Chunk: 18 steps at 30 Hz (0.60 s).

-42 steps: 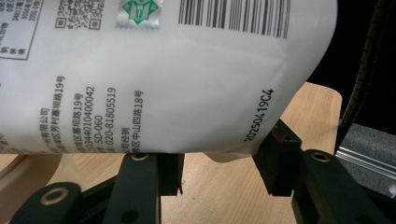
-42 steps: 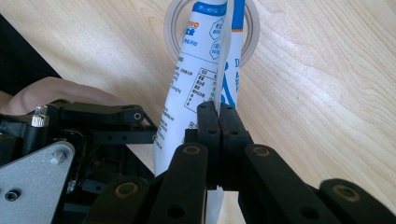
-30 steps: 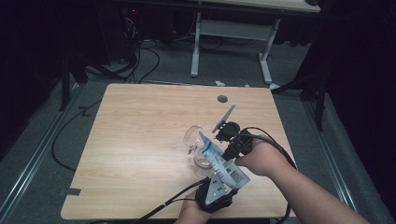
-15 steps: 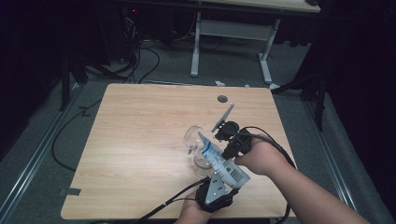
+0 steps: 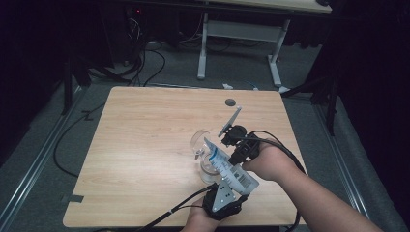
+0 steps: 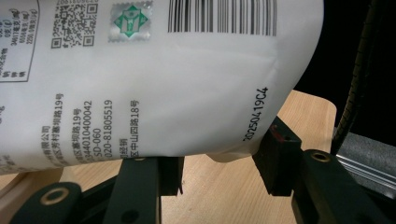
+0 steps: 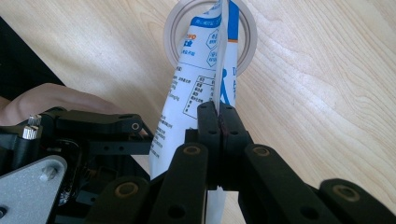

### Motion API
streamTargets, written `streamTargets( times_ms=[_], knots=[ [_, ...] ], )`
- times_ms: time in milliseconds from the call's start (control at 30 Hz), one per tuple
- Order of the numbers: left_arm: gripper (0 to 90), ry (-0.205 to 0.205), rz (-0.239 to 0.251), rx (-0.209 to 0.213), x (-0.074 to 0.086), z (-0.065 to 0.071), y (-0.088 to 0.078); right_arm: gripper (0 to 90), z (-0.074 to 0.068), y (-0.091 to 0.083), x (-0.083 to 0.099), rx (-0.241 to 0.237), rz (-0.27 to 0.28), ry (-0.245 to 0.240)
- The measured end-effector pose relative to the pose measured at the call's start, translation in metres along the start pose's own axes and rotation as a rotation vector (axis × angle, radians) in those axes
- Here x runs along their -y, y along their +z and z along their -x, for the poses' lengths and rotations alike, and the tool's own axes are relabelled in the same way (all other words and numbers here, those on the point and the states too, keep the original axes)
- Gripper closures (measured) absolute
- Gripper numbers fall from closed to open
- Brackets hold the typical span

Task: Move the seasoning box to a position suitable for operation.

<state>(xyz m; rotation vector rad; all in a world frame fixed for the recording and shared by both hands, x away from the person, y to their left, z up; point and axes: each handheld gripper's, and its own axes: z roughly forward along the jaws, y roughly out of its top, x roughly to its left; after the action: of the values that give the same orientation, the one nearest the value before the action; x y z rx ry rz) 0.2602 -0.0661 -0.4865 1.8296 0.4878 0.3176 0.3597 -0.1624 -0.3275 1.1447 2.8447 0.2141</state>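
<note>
A white and blue pouch (image 5: pixel 227 165) is held tilted over the right half of the wooden desk (image 5: pixel 145 140), its upper end leaning over the mouth of a clear glass (image 5: pixel 203 151) that stands upright on the desk. The left gripper (image 5: pixel 223 193), near the desk's front edge, holds the pouch's lower end; in the left gripper view the printed white bag (image 6: pixel 154 79) sits between the two black jaws, which stand partly apart with the bag's bottom edge caught between them. The right gripper (image 5: pixel 235 143) comes in from the right side and pinches the pouch farther up. In the right gripper view its jaws are pressed tightly together on a thin fold of the pouch (image 7: pixel 205 79), and beyond them the glass's round rim (image 7: pixel 250 37) shows from above, with the pouch's tip over the opening. The left gripper (image 7: pixel 107 135) shows at the left of that view, just beside the pouch.
</note>
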Motion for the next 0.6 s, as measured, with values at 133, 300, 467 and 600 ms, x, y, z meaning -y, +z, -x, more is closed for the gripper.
streamTargets(
  times_ms=[133, 300, 467, 600],
  knots=[
    [57.5, 0.002, -0.001, 0.000, -0.0008, -0.0002, 0.0002, 89.8, 0.0006, -0.0006, 0.0004, 0.001, 0.008, 0.003],
    [57.5, 0.005, 0.000, 0.001, -0.0010, 0.0004, 0.0005, 89.8, 0.0008, -0.0009, 0.0010, 0.001, 0.004, 0.005],
    [57.6, 0.005, 0.001, 0.000, -0.0022, 0.0002, 0.0004, 89.8, 0.0010, -0.0017, 0.0013, -0.002, 0.008, 0.016],
    [57.6, 0.007, 0.001, 0.000, -0.0029, 0.0001, 0.0008, 89.8, 0.0023, -0.0021, 0.0011, -0.002, 0.013, -0.001]
  ],
)
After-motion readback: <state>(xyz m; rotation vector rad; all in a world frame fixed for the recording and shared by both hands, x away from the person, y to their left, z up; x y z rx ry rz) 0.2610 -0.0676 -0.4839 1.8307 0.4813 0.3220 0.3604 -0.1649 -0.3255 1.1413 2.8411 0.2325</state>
